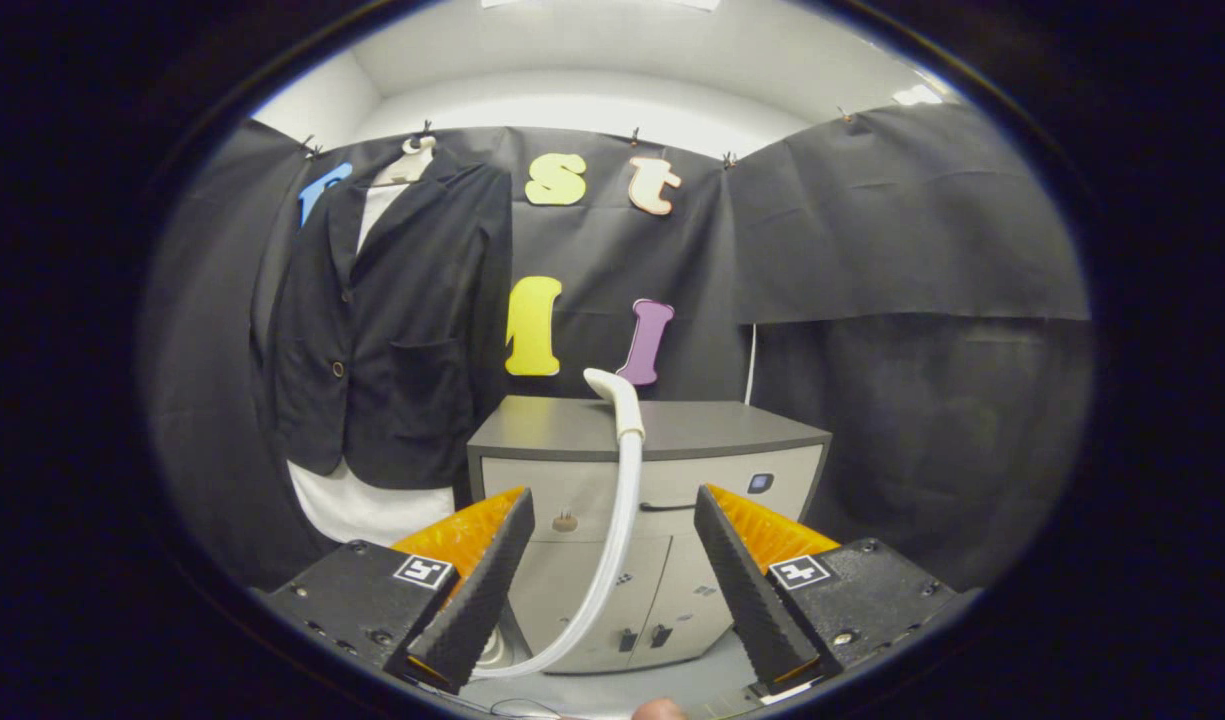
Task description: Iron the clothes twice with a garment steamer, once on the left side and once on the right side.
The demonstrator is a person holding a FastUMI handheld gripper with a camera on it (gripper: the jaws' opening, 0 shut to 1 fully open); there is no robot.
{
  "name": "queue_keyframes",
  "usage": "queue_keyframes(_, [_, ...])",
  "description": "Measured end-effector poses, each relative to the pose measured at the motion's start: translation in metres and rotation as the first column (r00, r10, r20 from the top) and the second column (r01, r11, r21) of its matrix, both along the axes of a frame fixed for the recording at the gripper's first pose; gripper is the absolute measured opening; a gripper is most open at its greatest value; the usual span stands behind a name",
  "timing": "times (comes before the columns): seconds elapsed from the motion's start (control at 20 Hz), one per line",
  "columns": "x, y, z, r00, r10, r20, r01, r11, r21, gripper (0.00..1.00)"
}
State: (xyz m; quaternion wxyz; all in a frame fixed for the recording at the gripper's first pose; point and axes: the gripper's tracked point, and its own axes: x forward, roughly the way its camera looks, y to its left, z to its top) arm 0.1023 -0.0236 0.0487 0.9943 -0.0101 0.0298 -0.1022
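Gripper [612, 560] with its 2 fingers spread wide, released, gripping and touching nothing. Between them and just ahead: white garment steamer [625, 412] with curved head atop a pale translucent hose, rising upright in front of a grey 2-door cabinet [662, 430], probably parked there for a straight-on grasp. Beyond the left finger, well apart: dark tailored jacket [392, 330] over a white garment, hung flat on a hanger against the wall, presumably exposing both front sides for steaming.
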Motion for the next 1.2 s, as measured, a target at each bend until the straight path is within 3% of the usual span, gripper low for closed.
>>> queue_keyframes(0.2, [0.039,-0.017,0.008,0.999,0.017,-0.039,-0.017,1.000,0.003,1.00])
queue_keyframes(0.55, [0.129,-0.045,0.024,0.981,0.089,-0.172,-0.070,0.991,0.117,1.00])
queue_keyframes(1.0, [0.220,-0.058,0.019,0.902,0.191,-0.386,-0.132,0.976,0.174,0.96])
queue_keyframes(1.2, [0.249,-0.069,0.007,0.864,0.192,-0.465,-0.103,0.972,0.211,0.87])
